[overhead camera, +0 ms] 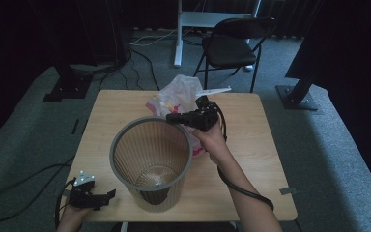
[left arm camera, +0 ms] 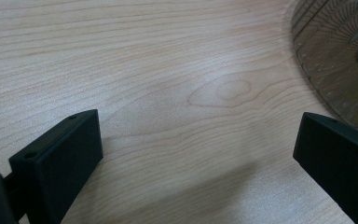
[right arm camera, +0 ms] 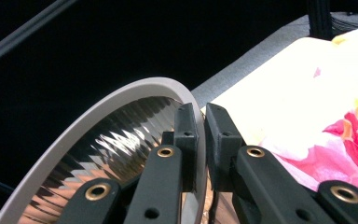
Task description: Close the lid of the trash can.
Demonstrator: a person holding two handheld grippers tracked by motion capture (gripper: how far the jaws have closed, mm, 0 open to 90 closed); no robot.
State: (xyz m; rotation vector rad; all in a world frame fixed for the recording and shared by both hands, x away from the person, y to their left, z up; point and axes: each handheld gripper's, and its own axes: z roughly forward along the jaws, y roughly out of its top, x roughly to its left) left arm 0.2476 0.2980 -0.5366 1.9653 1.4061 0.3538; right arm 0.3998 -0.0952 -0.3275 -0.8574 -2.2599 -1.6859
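the right tongs [overhead camera: 170,117] are nearly closed on the far rim of the bin [overhead camera: 150,162], one jaw inside the wall and one outside, as the right gripper view shows with the grey rim band [right arm camera: 121,100] running between the two black jaws. the bin stands upright on the surface [overhead camera: 251,145], just below and to the near side of these tongs, its open mouth facing up. the left tongs [overhead camera: 107,195] rest low on the surface by the bin's foot, jaws spread wide with nothing between them; in the left gripper view the bin's ribbed base [left arm camera: 335,60] lies just beyond the right jaw, not touching it.

the bin looks like thin, translucent ribbed plastic with a stiffer grey band at the top. it is probably light and empty, so it should lift or tip easily, but the wall is likely to flex if pinched hard, and the smooth plastic may slip or swing from a single-point hold. the rim band is the sound place to grip, as the right tongs do now; the base is a good second hold to steady it.

behind the right tongs, on their far side, a soft plastic bag [overhead camera: 176,94] with pink and yellow print lies slumped against the bin.
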